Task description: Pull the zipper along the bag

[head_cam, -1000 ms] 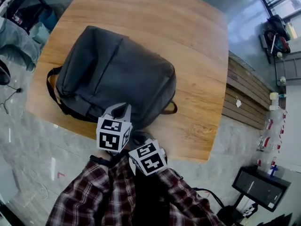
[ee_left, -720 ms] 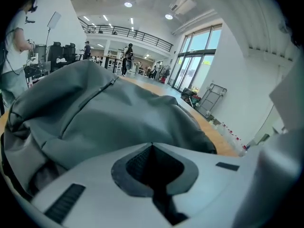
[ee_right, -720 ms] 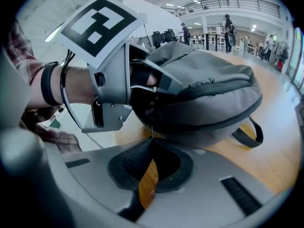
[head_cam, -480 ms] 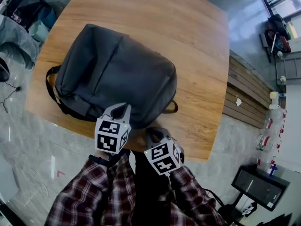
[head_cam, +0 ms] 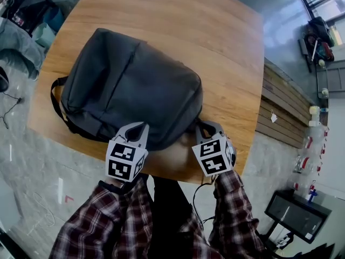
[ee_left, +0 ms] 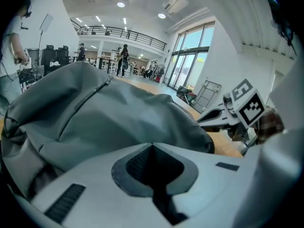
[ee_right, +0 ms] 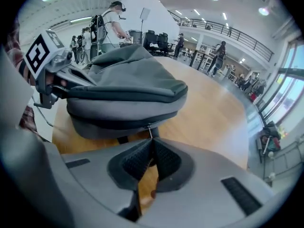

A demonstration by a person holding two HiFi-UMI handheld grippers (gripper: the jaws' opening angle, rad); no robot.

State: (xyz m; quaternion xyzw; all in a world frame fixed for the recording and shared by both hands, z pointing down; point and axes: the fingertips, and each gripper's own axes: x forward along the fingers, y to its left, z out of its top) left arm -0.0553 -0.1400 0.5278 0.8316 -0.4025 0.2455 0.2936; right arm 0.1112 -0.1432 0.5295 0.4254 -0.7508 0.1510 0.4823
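Observation:
A dark grey backpack lies flat on the wooden table. My right gripper is at the bag's near right corner. In the right gripper view the right gripper is shut on the small metal zipper pull, which hangs from the zip line on the side of the backpack. My left gripper rests at the bag's near edge. In its own view the left gripper is shut with its tips against the backpack. Whether fabric is pinched does not show.
The table's near edge runs just under both grippers, with grey floor below. A black carry strap sticks out at the bag's left end. Bare wood stretches right of and beyond the bag. Wooden slats stand off to the right.
My right gripper moved from in front of my body out to the right and forward to the bag's near right corner. The left gripper stayed at the bag's near edge.

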